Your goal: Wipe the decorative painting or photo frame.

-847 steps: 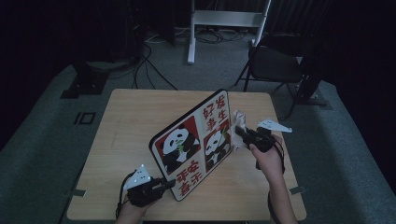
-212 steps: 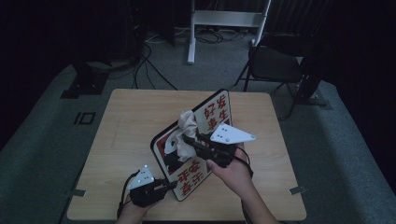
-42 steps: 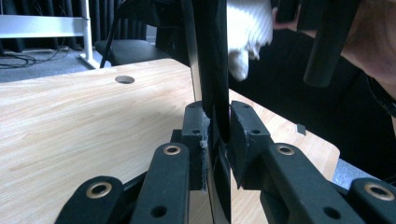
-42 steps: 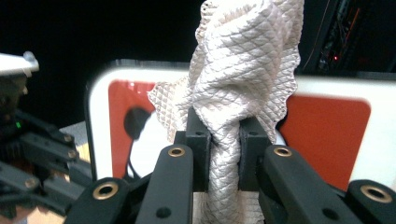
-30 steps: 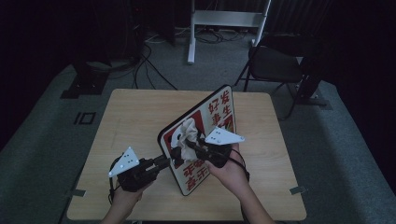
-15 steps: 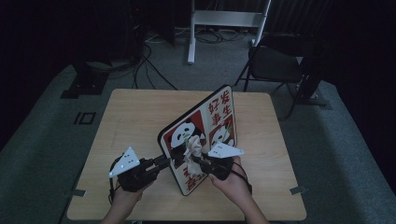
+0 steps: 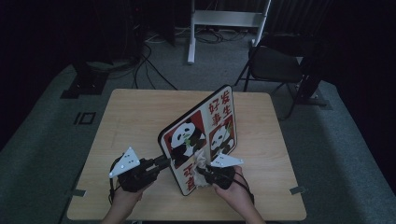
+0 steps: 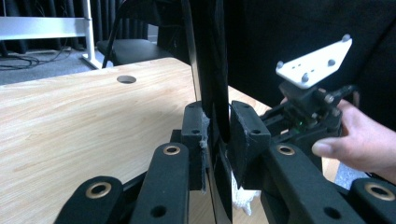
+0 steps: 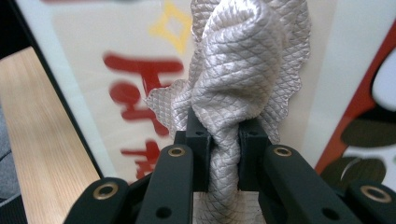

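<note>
1. The right gripper (image 9: 216, 140) has its jaws clamped on a bunched white cloth (image 9: 243, 70), whose wad presses against the printed face of the panda board (image 9: 93, 70) directly ahead of the jaws.
2. The left gripper (image 8: 215, 135) is clamped on the board's thin near edge, holding it tilted up on that edge near the table's (image 7: 140, 112) near side.
3. The board's long axis runs from the table's near edge toward its far right corner, so wiping strokes likely travel along that line; the right hand (image 7: 238, 193) is the one facing the printed side.
</note>
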`<state>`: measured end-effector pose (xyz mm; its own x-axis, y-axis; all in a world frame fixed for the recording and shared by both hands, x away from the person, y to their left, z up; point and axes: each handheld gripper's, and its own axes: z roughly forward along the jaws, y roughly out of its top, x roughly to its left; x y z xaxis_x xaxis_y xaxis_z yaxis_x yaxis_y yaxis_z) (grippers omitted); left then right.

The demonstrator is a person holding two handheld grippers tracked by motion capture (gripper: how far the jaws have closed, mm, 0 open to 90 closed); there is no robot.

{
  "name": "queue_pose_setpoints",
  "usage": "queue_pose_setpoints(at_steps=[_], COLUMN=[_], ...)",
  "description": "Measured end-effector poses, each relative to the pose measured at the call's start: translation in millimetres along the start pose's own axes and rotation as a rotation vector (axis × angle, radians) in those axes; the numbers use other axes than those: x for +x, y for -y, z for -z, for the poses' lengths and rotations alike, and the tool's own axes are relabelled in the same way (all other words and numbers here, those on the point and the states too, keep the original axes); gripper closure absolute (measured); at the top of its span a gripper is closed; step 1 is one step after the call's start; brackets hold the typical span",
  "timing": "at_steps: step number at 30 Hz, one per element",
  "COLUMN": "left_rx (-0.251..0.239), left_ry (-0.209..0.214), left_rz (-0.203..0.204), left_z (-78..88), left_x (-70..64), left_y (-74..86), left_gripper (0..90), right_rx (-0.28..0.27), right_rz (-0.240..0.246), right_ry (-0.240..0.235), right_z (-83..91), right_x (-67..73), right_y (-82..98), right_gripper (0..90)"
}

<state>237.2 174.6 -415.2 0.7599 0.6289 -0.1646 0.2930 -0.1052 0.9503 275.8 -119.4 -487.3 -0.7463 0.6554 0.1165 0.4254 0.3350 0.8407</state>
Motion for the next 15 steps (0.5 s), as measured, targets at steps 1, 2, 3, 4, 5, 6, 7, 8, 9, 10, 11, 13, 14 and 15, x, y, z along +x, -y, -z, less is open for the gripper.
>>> queue_pose_setpoints(at_steps=[1,2,3,4,5,6,7,8,9,10,11,13,14,15], left_rx=[0.001,0.001,0.001,0.001,0.001,0.001,0.001,0.001,0.001,0.002,0.002,0.0,-0.001,-0.001], left_ry=[0.0,0.0,0.0,0.001,0.002,0.003,0.003,0.003,0.003,0.003,0.005,0.006,0.008,0.008], left_rz=[-0.001,-0.001,-0.001,-0.002,-0.002,-0.002,-0.002,-0.002,-0.002,-0.003,-0.002,-0.002,0.001,0.001], left_z=[0.0,0.0,0.0,0.0,0.0,0.0,0.0,-0.1,-0.1,0.0,0.0,-0.1,-0.2,-0.2], left_x=[0.0,-0.1,-0.1,-0.1,0.0,0.1,0.1,-0.1,-0.1,-0.2,0.0,0.3,0.6,0.6], left_y=[-0.1,-0.1,-0.1,-0.2,-0.2,-0.2,-0.2,-0.2,-0.2,-0.3,-0.2,-0.1,-0.1,-0.1], left_gripper=[77.9,77.9,77.9,77.9,77.9,77.9,77.9,77.9,77.9,77.9,77.9,77.9,77.8,77.9], right_rx=[0.006,0.017,0.017,0.031,0.037,0.043,0.043,0.059,0.059,0.075,0.08,0.096,0.102,0.109], right_rz=[-0.004,-0.01,-0.01,-0.017,-0.022,-0.026,-0.026,-0.031,-0.031,-0.037,-0.038,-0.043,-0.046,-0.048], right_ry=[0.0,0.001,0.001,0.003,0.003,0.001,0.001,0.003,0.003,0.007,0.008,0.007,0.009,0.01], right_z=[-0.7,-1.9,-1.9,-3.8,-4.7,-5.5,-5.5,-7.0,-7.0,-8.6,-9.3,-10.9,-12.1,-12.8], right_x=[-0.5,-1.4,-1.4,-2.5,-2.9,-3.4,-3.4,-4.4,-4.4,-5.1,-5.6,-6.8,-7.6,-7.9], right_y=[2.3,6.1,6.1,12.0,14.7,17.2,17.2,21.8,21.8,26.5,28.3,33.1,36.2,38.7], right_gripper=[78.9,78.9,78.9,78.9,78.8,78.9,78.9,78.9,78.9,78.9,78.9,78.8,78.9,78.9])
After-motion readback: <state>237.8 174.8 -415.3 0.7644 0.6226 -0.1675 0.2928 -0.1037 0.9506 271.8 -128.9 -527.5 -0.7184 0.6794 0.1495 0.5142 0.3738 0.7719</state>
